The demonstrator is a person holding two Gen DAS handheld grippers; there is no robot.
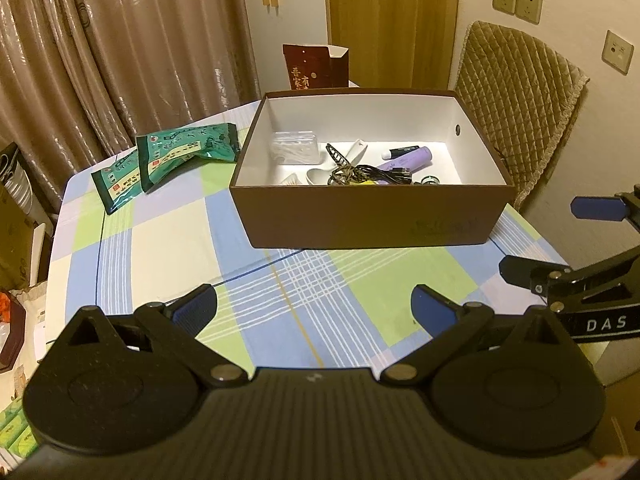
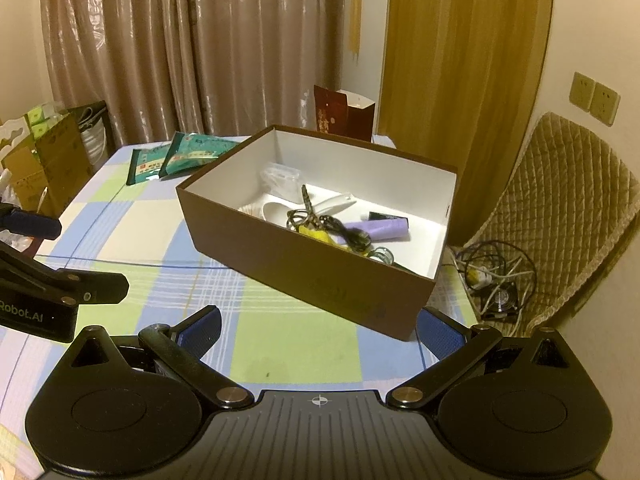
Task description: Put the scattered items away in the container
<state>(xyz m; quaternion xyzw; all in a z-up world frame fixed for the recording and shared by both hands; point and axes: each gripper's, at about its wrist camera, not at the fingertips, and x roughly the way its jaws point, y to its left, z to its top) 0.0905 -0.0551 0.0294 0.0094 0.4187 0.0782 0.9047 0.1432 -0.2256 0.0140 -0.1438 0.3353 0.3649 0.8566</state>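
Both tools hang low over the near edge of the counter (image 1: 160,240), each with its two blue-padded fingers spread wide and nothing between them: the left tool (image 1: 316,308) faces the brown box (image 1: 360,216) head on, and the right tool (image 2: 318,330) sits just near the box's closest corner.

The box stands open in the middle of the checked cloth and already holds a heap of small things: a purple tube (image 1: 408,160), a white spoon (image 1: 320,176), a tangle of black cable (image 1: 376,174), a clear plastic case (image 1: 294,146) and a few bits too small to name.

Only the two green packets (image 1: 168,160) lie loose on the counter, overlapping each other at the far left, just beside the box's left wall. A dark red carton (image 1: 308,66) stands behind the box.

The tidying looks nearly finished, and the step in hand seems to be the reach for those packets. The left tool is the nearer one; it would need to travel far and left, come down over a packet's edge, and pinch the thin, slippery foil without dragging its neighbour along.
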